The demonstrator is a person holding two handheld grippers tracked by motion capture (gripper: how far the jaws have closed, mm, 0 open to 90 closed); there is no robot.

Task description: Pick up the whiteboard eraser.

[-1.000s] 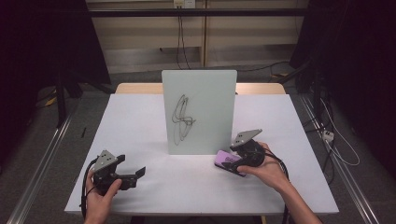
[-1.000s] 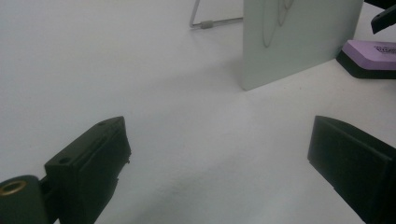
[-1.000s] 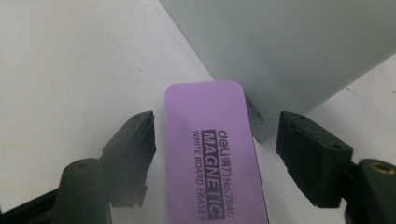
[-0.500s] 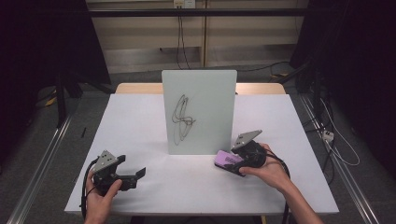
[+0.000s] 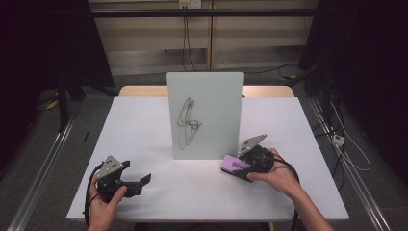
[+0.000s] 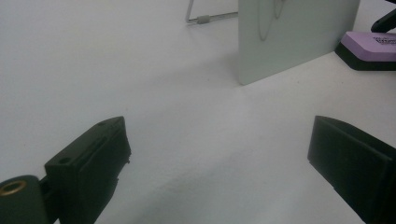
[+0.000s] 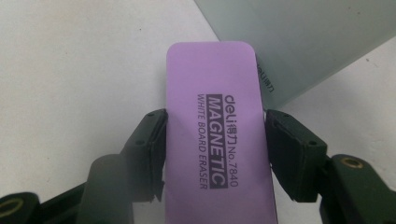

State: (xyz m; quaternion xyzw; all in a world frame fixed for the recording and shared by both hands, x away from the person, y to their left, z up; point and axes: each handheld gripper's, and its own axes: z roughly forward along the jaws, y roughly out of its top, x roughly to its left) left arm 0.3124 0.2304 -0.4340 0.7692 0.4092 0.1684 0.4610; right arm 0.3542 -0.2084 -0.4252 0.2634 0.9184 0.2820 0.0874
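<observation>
A small whiteboard (image 5: pixel 211 96) stands upright mid-table with a black scribble (image 5: pixel 187 120) on its face. Just off its lower right corner lies a purple magnetic whiteboard eraser (image 5: pixel 233 164) on the white table (image 5: pixel 144 120). My right gripper (image 5: pixel 239 168) is shut on the eraser; in the right gripper view both jaws press the long sides of the eraser (image 7: pixel 212 93), with the board (image 7: pixel 303 37) right behind it. My left gripper (image 5: pixel 142 183) rests at the front left, open and empty. The left gripper view has the left gripper (image 6: pixel 217 135) wide apart, with the board (image 6: pixel 289 37) and eraser (image 6: pixel 371 44) farther off.
A wire stand (image 6: pixel 205 18) props the board from behind. Dark floor, rails and cables surround the table. Bare white tabletop lies between the two grippers and left of the board.
</observation>
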